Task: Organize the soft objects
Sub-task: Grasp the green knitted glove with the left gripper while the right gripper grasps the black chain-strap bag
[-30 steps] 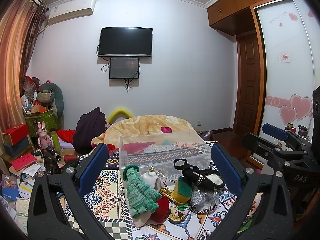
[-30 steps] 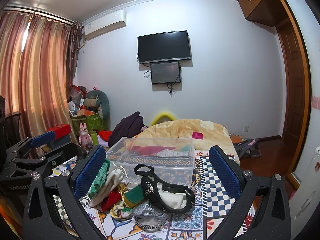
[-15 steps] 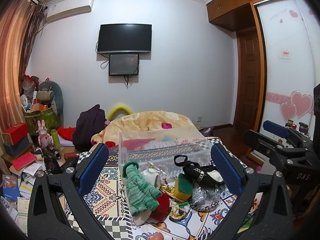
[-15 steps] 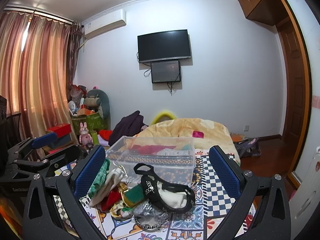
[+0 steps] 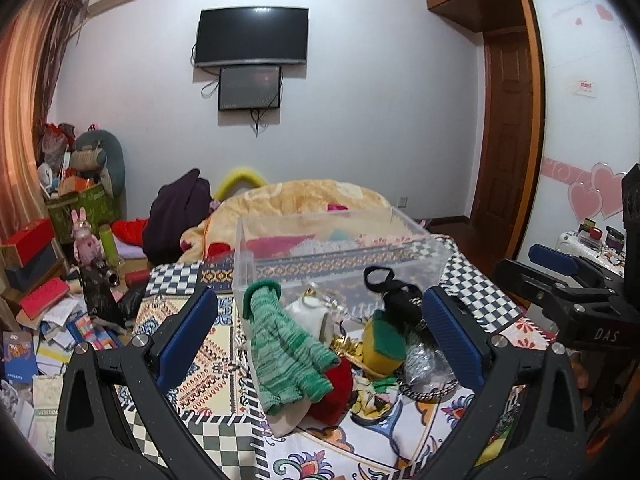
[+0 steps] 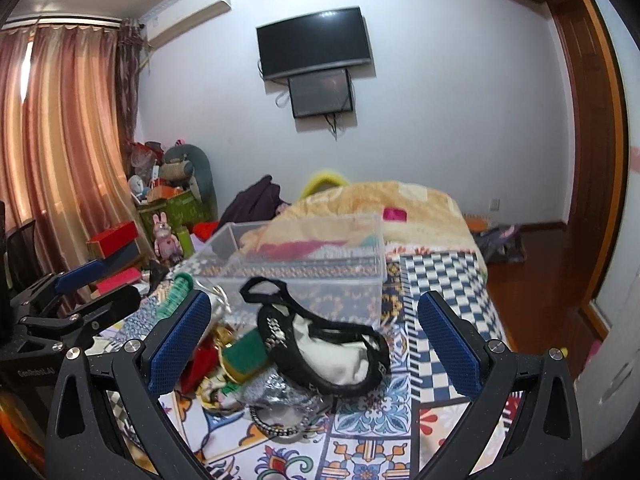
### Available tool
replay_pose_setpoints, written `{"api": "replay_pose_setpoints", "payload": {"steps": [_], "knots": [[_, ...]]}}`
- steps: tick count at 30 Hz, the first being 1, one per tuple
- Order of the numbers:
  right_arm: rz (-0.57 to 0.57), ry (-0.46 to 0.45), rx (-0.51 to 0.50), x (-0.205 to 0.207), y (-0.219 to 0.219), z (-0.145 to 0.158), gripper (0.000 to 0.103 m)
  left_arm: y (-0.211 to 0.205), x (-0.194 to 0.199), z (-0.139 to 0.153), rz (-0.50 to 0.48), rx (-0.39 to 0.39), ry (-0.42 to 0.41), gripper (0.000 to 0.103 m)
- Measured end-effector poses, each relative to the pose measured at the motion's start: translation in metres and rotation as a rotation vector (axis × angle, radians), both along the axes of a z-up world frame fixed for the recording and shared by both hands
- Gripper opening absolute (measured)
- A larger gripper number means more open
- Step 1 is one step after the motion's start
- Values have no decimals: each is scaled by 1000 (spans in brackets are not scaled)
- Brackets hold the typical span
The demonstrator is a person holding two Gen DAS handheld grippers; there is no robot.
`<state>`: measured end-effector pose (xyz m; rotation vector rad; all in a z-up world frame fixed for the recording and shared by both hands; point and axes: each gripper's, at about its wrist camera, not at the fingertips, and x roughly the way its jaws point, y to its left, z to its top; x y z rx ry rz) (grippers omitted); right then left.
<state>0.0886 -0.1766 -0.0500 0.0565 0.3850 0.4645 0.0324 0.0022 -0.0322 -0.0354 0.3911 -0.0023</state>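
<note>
Both of your tongs are spread wide and hold nothing: the left gripper (image 5: 320, 332) faces the green knitted glove (image 5: 286, 354), the right gripper (image 6: 314, 334) the black-and-white cloth bag (image 6: 332, 354). Both lie in the heap of soft things on the patterned bedspread (image 6: 440, 280), just in front of the clear plastic box (image 5: 340, 256). The glove looks light, limp and stretchy, so pinch a thick fold mid-body. The bag will likely sag; take its rim.
</note>
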Motion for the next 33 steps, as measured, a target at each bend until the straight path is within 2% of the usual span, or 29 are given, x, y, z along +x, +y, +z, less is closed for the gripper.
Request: {"api": "replay_pose_setpoints", "payload": {"steps": [10, 13, 15, 17, 22, 25, 26, 28, 32, 33], "knots": [[4, 84, -47, 20, -4, -23, 103, 21, 31, -26, 12, -29, 99, 103], [23, 95, -62, 26, 1, -26, 97, 26, 39, -28, 13, -32, 110, 99], [39, 107, -71, 30, 3, -28, 95, 30, 44, -31, -2, -63, 131, 90], [56, 124, -75, 34, 5, -31, 91, 33, 47, -37, -13, -95, 155, 86], [129, 174, -75, 42, 19, -39, 75, 34, 42, -49, -25, -75, 157, 81], [166, 185, -95, 43, 29, -43, 69, 37, 40, -53, -30, -96, 162, 77], [176, 188, -106, 43, 33, -45, 66, 38, 40, -53, -31, -105, 167, 74], [184, 203, -119, 46, 38, -48, 51, 39, 41, -55, -42, -125, 182, 68], [193, 223, -104, 50, 38, -51, 42, 40, 40, -58, -53, -145, 198, 57], [195, 223, -94, 50, 36, -50, 37, 40, 40, -58, -61, -146, 199, 53]]}}
